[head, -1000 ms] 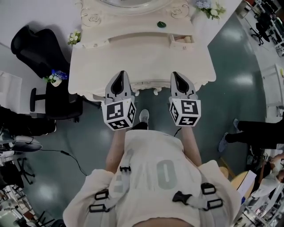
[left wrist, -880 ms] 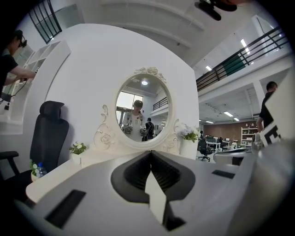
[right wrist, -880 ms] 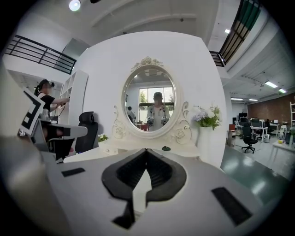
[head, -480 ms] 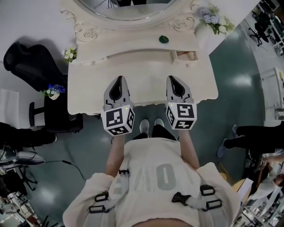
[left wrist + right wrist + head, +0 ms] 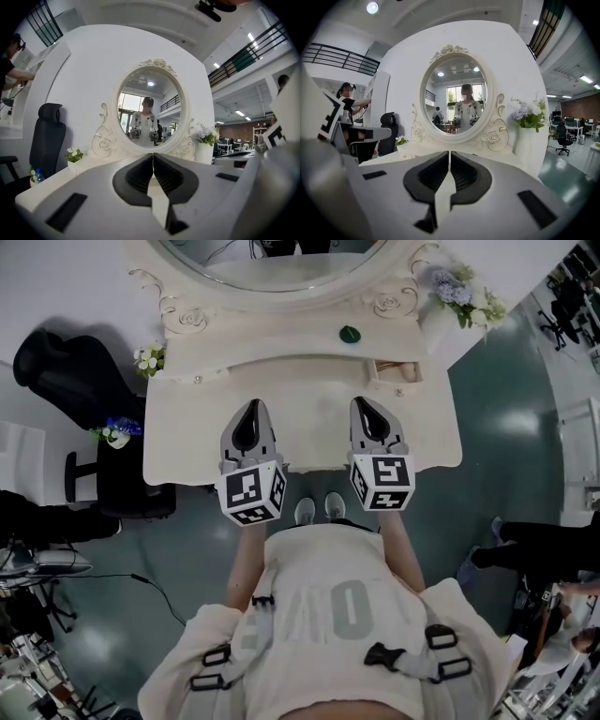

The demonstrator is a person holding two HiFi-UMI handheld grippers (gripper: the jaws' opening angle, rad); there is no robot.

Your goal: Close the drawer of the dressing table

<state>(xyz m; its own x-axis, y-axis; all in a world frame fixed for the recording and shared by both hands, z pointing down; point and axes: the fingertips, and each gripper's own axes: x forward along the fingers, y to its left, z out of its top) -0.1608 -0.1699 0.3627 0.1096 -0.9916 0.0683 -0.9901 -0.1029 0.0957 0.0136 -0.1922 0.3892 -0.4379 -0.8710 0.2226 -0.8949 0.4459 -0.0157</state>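
Cream dressing table [image 5: 309, 423] under an oval mirror [image 5: 272, 263]: the left gripper [image 5: 249, 407] and right gripper [image 5: 361, 401] hover clenched and empty, the small, seemingly open drawer [image 5: 394, 371] just far-right of the right one, the nearer.

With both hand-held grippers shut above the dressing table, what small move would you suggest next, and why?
Probably ease the right hand-held gripper forward to the open drawer: it juts from the dressing table just ahead, and the shut jaws could push it in.

Mirror [image 5: 272, 261] cut off at top; green thing [image 5: 350, 334] (on the dressing table [image 5: 187, 437]) too small to name.
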